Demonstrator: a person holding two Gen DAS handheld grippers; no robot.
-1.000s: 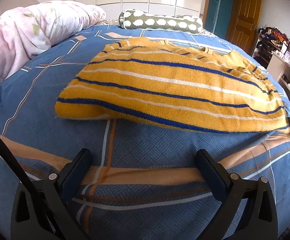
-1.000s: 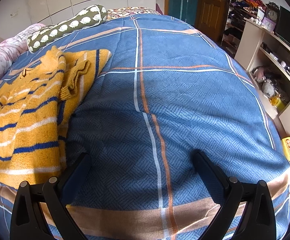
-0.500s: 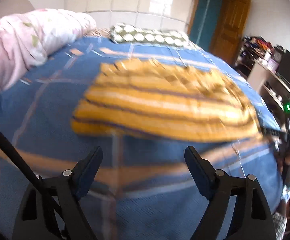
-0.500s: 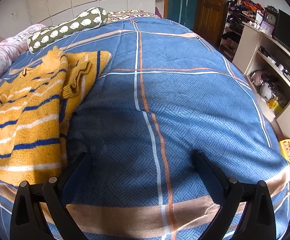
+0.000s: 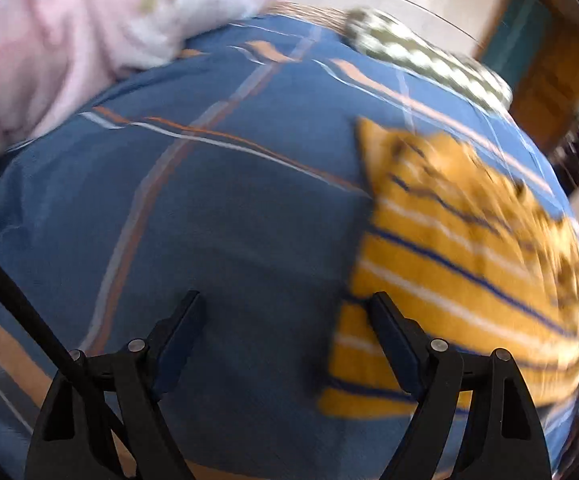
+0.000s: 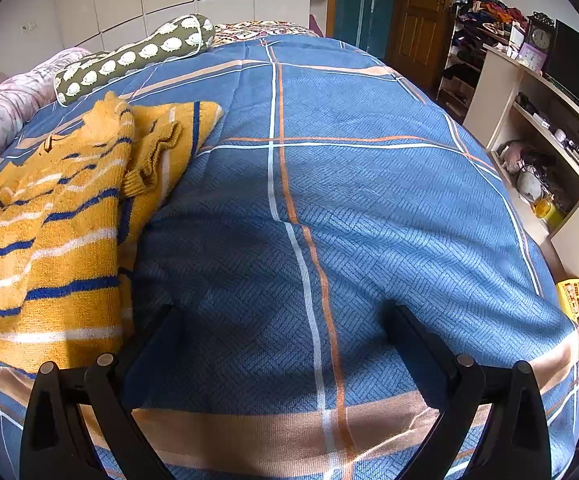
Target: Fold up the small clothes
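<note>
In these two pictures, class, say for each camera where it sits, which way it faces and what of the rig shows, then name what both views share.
Left wrist: sits on the left gripper, looking down across the blue plaid bedspread; open fingers frame bare cover, yellow striped sweater to the right, pink quilt top left; blurred.
Right wrist: sits on the right gripper, facing up the bed toward the wooden door; open fingers over bare cover, sweater left.
Shared: sweater, bedspread, spotted bolster.
</note>
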